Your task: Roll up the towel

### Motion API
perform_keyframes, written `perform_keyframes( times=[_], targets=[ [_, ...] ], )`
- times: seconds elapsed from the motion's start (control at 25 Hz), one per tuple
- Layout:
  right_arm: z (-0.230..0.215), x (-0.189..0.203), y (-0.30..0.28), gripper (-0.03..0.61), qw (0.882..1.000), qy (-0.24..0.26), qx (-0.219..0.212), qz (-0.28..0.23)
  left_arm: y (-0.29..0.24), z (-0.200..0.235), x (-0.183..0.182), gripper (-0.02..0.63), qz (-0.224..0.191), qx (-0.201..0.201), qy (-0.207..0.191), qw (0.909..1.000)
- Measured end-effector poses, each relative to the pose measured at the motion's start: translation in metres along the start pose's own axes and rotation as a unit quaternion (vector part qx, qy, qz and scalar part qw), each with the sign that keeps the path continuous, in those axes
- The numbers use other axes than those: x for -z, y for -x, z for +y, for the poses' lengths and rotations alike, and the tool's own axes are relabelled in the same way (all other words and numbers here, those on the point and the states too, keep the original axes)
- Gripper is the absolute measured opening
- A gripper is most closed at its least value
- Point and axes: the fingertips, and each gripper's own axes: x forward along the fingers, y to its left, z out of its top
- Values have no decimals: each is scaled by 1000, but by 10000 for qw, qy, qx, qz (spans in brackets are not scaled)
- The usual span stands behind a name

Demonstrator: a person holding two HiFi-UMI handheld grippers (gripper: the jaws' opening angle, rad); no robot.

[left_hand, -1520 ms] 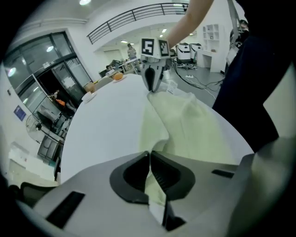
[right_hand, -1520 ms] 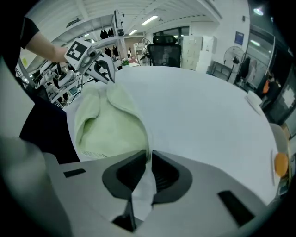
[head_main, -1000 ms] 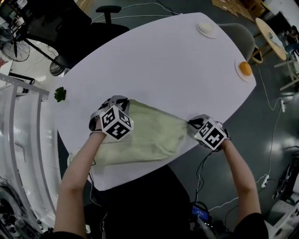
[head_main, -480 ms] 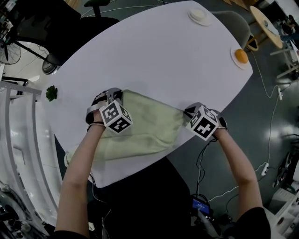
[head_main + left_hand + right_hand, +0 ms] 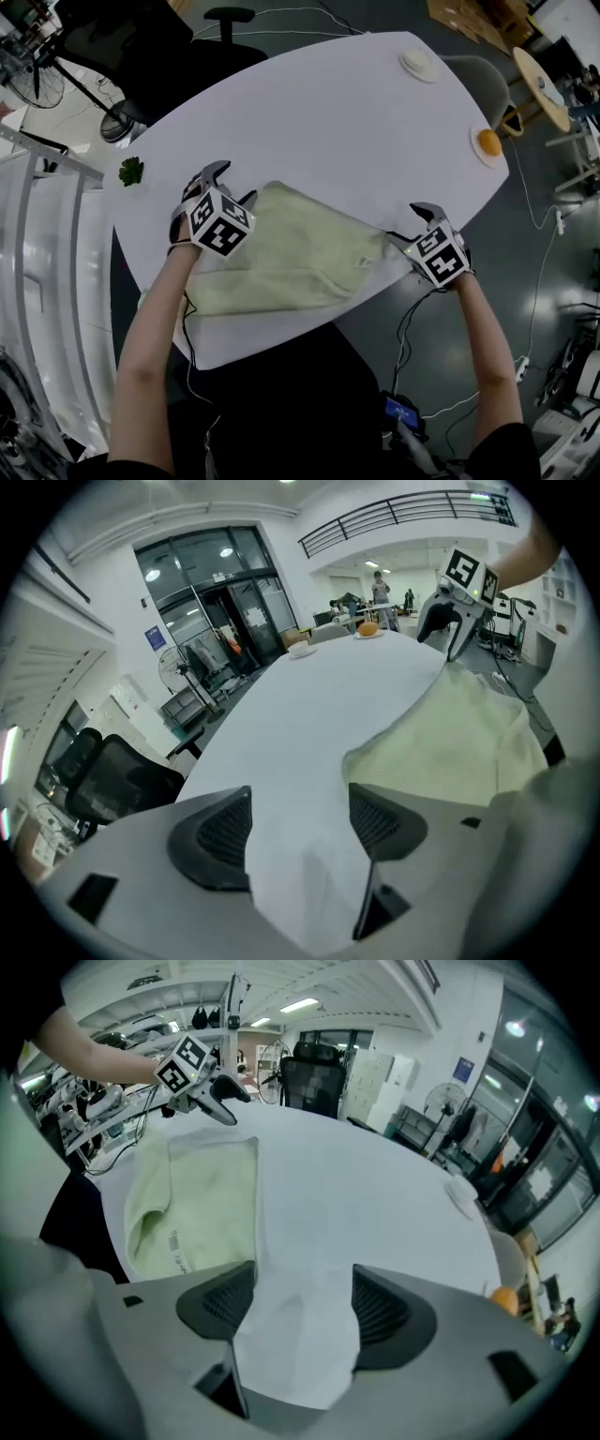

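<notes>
At left, left gripper (image 5: pixel 228 183) beside the towel's far corner, jaws just sprung wide, only bare white bench (image 5: pixel 328 112) between. Pale green towel (image 5: pixel 291 253) loosely folded along the near edge. Right gripper (image 5: pixel 411 225) just beside its right end, jaws likewise just released, empty.

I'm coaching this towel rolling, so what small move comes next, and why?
Probably close both on a towel edge to start rolling: left gripper and right gripper have just been opening, only bare table between their jaws, and the towel lies unrolled.
</notes>
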Motion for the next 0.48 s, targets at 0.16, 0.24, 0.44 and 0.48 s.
perform_keyframes(
  times=[0.16, 0.24, 0.44, 0.48],
  targets=[
    [-8, -9, 25, 342, 9995, 10, 145, -294, 50, 10, 37, 341, -15, 40, 55, 10000],
    [-12, -3, 31, 341, 9997, -125, 33, -192, 75, 9, 64, 342, 60, 149, 63, 9999],
    [8, -11, 45, 313, 9990, 53, -351, -272, 143, -16, 121, 344, 144, 418, 177, 9989],
    [22, -19, 47, 304, 9980, 231, -471, -364, 154, -25, 134, 344, 188, 484, 160, 9985]
  ],
)
